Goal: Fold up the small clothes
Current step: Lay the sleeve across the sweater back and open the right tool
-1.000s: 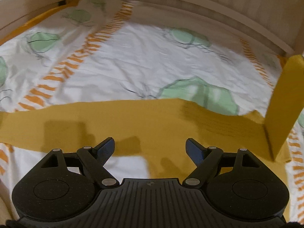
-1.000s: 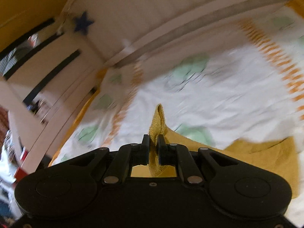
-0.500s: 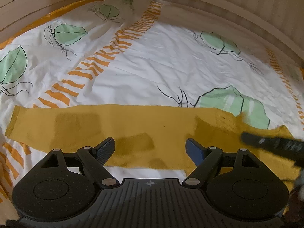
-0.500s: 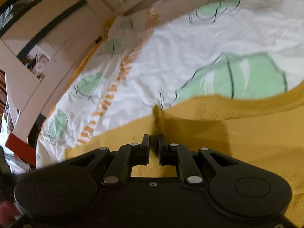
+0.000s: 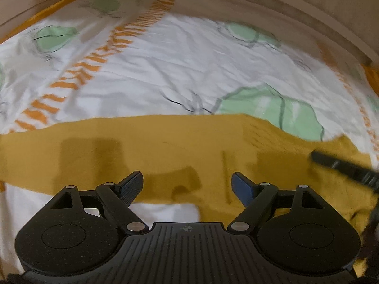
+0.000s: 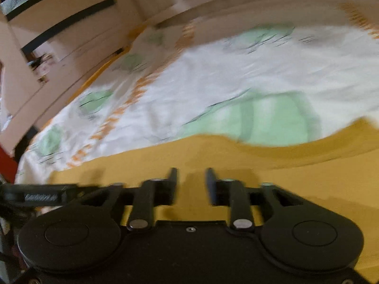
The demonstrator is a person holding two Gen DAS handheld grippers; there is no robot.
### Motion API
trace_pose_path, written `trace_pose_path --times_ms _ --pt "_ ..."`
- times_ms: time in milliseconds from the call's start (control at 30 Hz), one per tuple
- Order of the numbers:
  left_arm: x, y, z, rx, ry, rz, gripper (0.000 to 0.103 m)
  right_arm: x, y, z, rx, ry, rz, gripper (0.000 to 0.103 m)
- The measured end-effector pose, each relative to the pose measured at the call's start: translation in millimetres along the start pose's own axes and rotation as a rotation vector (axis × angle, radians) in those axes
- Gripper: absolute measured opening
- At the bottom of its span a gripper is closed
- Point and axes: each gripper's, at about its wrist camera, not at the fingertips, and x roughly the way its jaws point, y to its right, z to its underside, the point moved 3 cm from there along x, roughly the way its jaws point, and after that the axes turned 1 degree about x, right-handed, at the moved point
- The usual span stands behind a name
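A mustard-yellow garment (image 5: 165, 146) lies flat across the bed, a long strip running left to right. It also fills the lower part of the right wrist view (image 6: 260, 165). My left gripper (image 5: 187, 184) is open and empty just above the garment's near edge. My right gripper (image 6: 190, 179) is open with nothing between its fingers, low over the cloth. The right gripper's black body shows at the right edge of the left wrist view (image 5: 343, 165).
The bed has a white cover (image 5: 177, 71) with green leaves and orange stripes. A pale wooden bed frame (image 5: 284, 7) curves along the far side. Pale cabinets with dark bars (image 6: 59, 23) stand at the upper left in the right wrist view.
My right gripper has let go of the yellow fold it held and opened. The lifted flap now lies flat on the garment. The left gripper stayed open.
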Motion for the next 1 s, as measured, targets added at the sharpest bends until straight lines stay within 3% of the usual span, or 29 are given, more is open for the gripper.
trace_pose_path --times_ms 267,500,633,933,967,1000 --pt "23 45 21 0.195 -0.027 0.014 0.081 -48 123 -32 -0.024 0.072 0.329 0.052" --pt "52 37 37 0.162 -0.137 -0.016 0.080 -54 180 -44 -0.029 0.067 0.472 0.053" --pt "51 34 37 0.147 -0.150 -0.007 0.081 -54 200 -43 -0.026 0.061 0.492 0.053" --pt "51 34 37 0.141 -0.153 -0.007 0.081 -44 215 -22 0.115 0.039 0.343 0.057" --pt "52 34 36 0.141 -0.153 -0.007 0.081 -44 217 -22 0.121 0.041 0.333 0.049" --pt "51 34 37 0.141 -0.152 -0.007 0.081 -44 215 -22 0.115 0.039 0.330 0.025"
